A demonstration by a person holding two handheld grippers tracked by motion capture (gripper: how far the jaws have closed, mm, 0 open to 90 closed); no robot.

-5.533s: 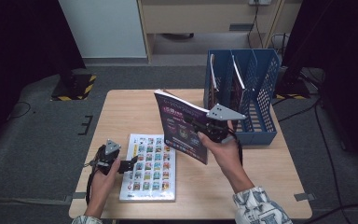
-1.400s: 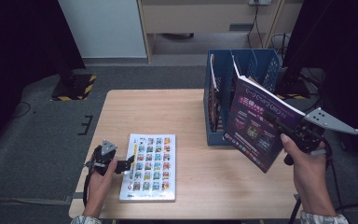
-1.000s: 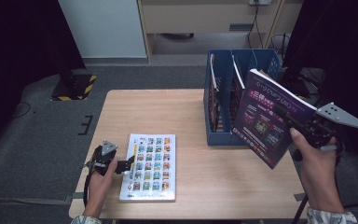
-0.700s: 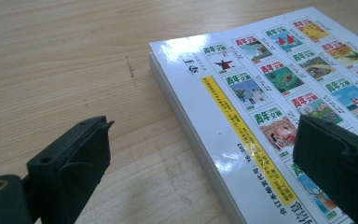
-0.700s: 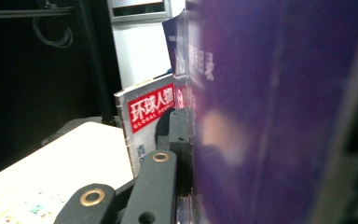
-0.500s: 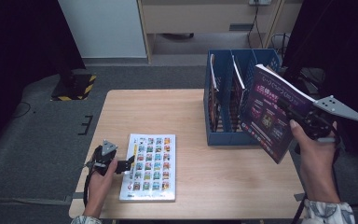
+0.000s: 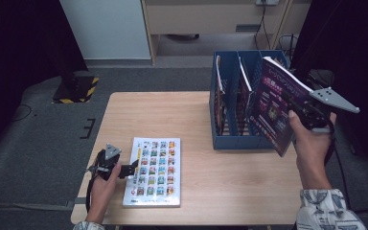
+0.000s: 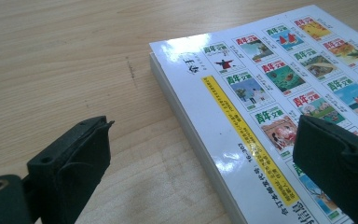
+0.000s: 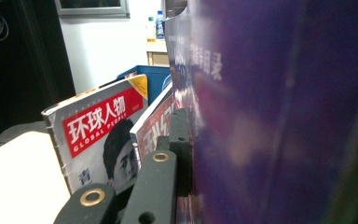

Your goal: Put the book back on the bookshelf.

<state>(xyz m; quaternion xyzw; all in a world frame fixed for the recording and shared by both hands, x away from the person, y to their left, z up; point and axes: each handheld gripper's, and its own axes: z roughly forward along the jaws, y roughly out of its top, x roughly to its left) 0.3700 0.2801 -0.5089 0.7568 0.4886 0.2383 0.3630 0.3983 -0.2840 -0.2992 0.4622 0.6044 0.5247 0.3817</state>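
Holding two magazines, the blue rack (image 7: 235,139) adjoins right fingers (image 7: 301,114) pinching a purple magazine (image 7: 273,103).

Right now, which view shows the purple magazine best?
The high view: the whole purple magazine shows, tilted above the blue file rack, held in the right tongs. The right gripper view shows a blurred close stretch of its cover.

One overhead camera, two riding close on the claws.
The high view looks forward and down on the counter (image 7: 191,120); the left gripper view (very near) shares its picture-grid book (image 8: 279,107).
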